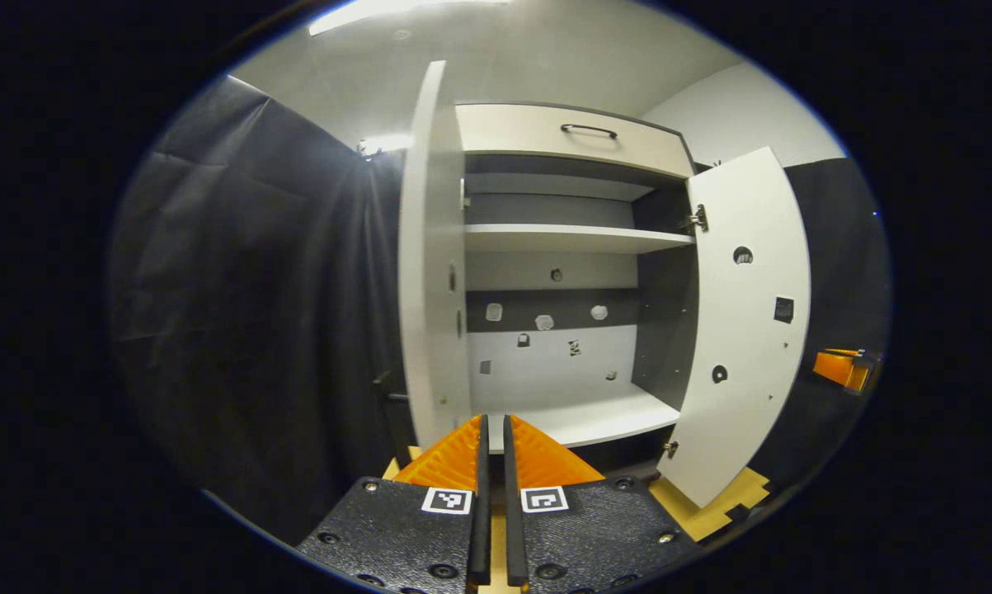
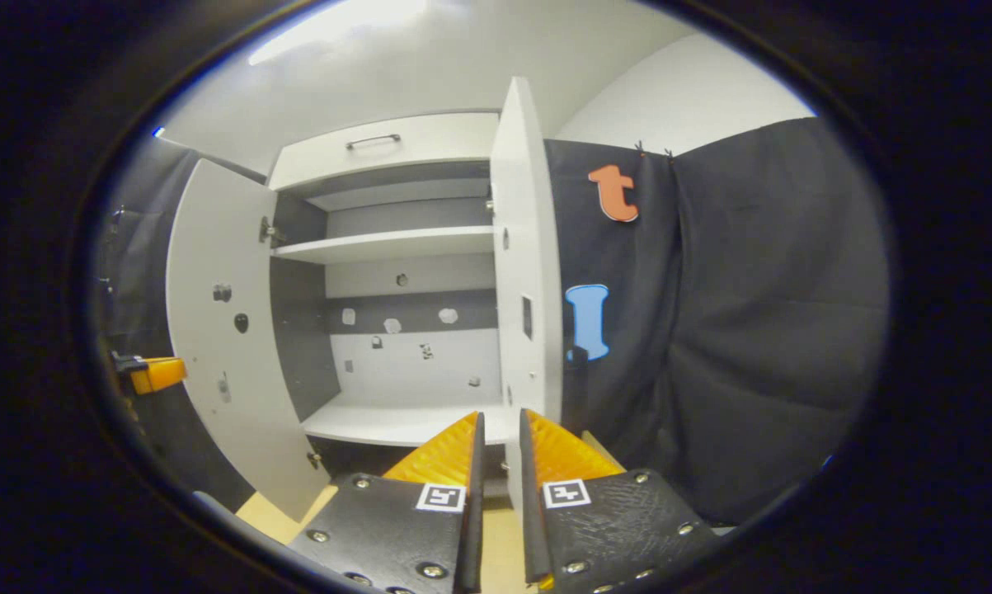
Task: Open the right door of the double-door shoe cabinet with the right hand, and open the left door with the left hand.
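Left door (image 1: 431,247): swung wide, seen edge-on just ahead of the left gripper (image 1: 492,437)
Right door (image 2: 527,247): swung wide too, edge-on just ahead of the right gripper (image 2: 496,433)
Cabinet (image 1: 570,239): shelves bare, drawer above closed
Left claw: fingers nearly pressed together, a thin gap, pinching nothing
Right claw: narrow gap with the door's lower edge in line with it; contact unclear
Stage: both doors look fully open, task likely near its end
Doing it well: ease each claw straight back off its door edge, no sideways tug, so the doors keep their angle

place: recording booth | evidence: black cloth wall (image 2: 751,330); lone shoe cabinet (image 1: 574,140)
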`<state>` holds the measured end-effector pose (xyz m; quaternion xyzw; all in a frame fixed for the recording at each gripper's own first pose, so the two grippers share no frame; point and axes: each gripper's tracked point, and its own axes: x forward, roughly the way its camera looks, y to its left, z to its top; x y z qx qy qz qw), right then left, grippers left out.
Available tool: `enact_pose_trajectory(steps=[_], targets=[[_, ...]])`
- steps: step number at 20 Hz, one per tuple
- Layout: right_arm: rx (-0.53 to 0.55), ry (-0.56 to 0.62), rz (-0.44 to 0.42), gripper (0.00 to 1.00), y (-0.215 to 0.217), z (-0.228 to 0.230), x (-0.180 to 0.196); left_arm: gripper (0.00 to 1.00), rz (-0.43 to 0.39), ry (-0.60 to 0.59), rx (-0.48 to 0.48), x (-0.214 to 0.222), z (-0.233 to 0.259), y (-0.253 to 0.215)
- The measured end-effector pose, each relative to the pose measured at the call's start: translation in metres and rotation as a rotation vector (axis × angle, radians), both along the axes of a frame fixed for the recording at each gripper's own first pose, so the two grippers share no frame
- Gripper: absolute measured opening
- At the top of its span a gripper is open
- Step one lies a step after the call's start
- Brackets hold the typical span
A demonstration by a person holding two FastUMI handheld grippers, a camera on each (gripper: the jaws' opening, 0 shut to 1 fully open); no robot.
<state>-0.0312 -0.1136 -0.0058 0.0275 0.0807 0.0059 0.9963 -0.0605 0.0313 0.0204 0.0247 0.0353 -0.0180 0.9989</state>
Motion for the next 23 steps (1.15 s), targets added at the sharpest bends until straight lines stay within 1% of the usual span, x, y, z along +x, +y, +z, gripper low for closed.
enact_pose_trajectory(steps=[2,6,10,12,15,16,18,19,20,21,22,23], targets=[[0.000,-0.015,0.044,0.20,0.021,0.006,0.006,0.08,-0.061,-0.006,-0.029,0.009,0.001,-0.031],[0.005,-0.034,0.118,0.20,0.058,0.012,0.016,0.08,-0.106,-0.021,-0.040,0.023,0.009,-0.057],[0.004,-0.044,0.159,0.20,0.082,0.016,0.028,0.08,-0.110,-0.041,-0.038,0.035,0.017,-0.071],[0.026,-0.044,0.177,0.20,0.094,0.020,0.035,0.08,-0.106,-0.041,-0.030,0.041,0.017,-0.076],[0.047,-0.059,0.184,0.20,0.101,0.028,0.042,0.08,-0.109,-0.055,-0.032,0.047,0.020,-0.084],[0.051,-0.067,0.183,0.23,0.103,0.029,0.044,0.09,-0.107,-0.057,-0.031,0.048,0.021,-0.085],[0.060,-0.083,0.179,0.23,0.105,0.034,0.051,0.13,-0.112,-0.062,-0.033,0.050,0.022,-0.086],[0.061,-0.088,0.175,0.25,0.106,0.035,0.052,0.20,-0.114,-0.065,-0.035,0.051,0.023,-0.087],[0.058,-0.092,0.172,0.29,0.106,0.036,0.053,0.25,-0.117,-0.067,-0.034,0.052,0.024,-0.088],[0.053,-0.095,0.170,0.29,0.107,0.036,0.055,0.31,-0.118,-0.068,-0.030,0.054,0.024,-0.088],[0.050,-0.099,0.171,0.34,0.108,0.037,0.055,0.35,-0.117,-0.070,-0.022,0.055,0.024,-0.087],[0.047,-0.103,0.165,0.35,0.108,0.038,0.056,0.46,-0.119,-0.071,-0.013,0.056,0.024,-0.089]])
